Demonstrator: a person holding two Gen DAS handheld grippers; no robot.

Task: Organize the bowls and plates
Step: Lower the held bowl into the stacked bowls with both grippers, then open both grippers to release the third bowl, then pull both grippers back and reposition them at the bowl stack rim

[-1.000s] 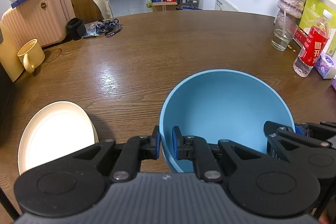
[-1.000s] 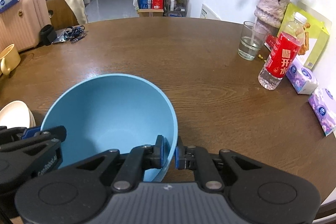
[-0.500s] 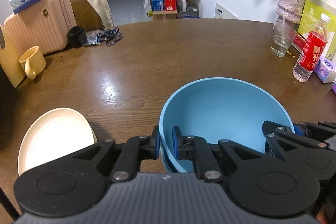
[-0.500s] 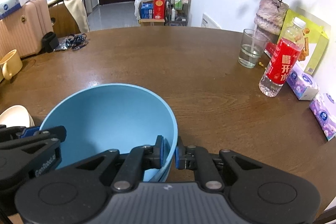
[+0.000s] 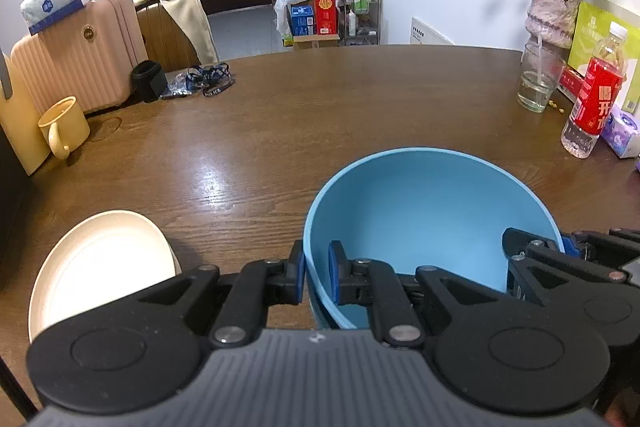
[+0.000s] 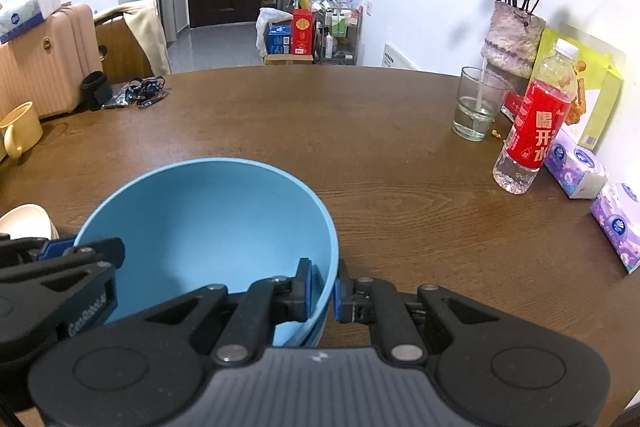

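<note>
My two grippers, left (image 5: 316, 277) and right (image 6: 322, 285), clamp opposite rims of the light, stiff, smooth blue plastic bowl (image 5: 428, 211).

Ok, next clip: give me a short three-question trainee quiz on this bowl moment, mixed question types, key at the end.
1. True or false: the left gripper and the right gripper each pinch the rim of the blue bowl.
2. What lies on the table to the left of the bowl? A. a cream plate B. a steel pot C. a green tray
3. Fill in: the bottle near the vase has a ____ label.

Key: 1 true; 2 A; 3 red
</note>
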